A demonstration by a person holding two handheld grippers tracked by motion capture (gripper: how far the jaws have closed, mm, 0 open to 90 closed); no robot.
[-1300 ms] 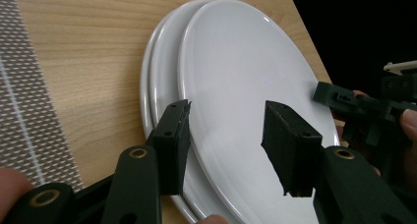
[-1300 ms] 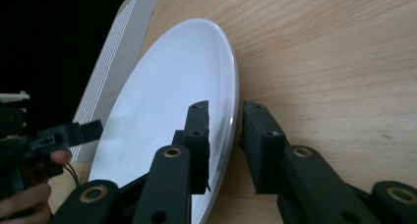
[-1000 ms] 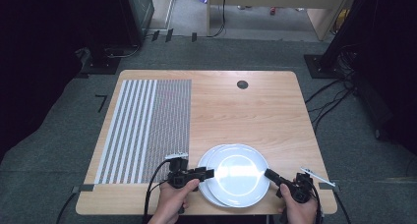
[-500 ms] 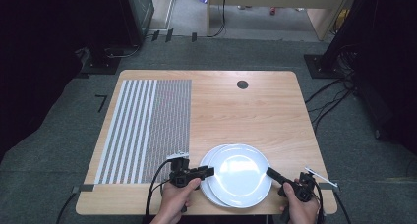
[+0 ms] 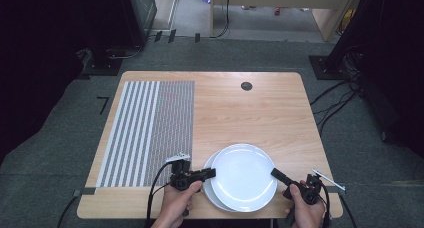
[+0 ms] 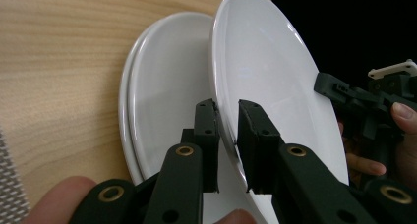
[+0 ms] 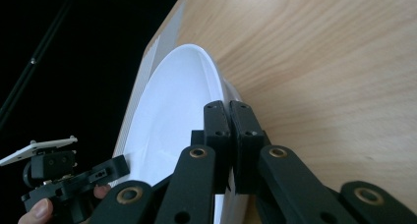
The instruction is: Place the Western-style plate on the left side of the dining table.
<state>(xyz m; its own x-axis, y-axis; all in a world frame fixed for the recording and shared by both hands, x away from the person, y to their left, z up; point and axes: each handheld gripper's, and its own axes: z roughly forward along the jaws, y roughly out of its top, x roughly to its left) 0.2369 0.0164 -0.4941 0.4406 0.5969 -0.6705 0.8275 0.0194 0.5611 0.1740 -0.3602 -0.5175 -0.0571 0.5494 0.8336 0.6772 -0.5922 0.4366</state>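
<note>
Both grippers' fingers are clamped on the top plate [image 5: 243, 175]: left gripper [image 6: 227, 145] has just closed onto its near rim, right gripper [image 7: 229, 135] pinches the opposite rim, apparently lifting it off the stacked plates [image 6: 162, 96] on the surface [image 5: 250, 113].

So it's a rectangular light wooden table [image 5: 240, 113] with rounded corners, standing on grey carpet. The left part of the top is covered by a grey-and-white striped placemat [image 5: 150, 128]; it runs from near the far edge almost to the near edge, with wide stripes on its left half and much finer ones on the right half. There's a small round dark hole [image 5: 246, 86] near the far edge, a bit right of centre. Near the near edge, right of the mat, sit stacked round white plates [image 5: 212, 188]; the top plate [image 5: 243, 177] is shifted right and lifted off the stack.
</note>
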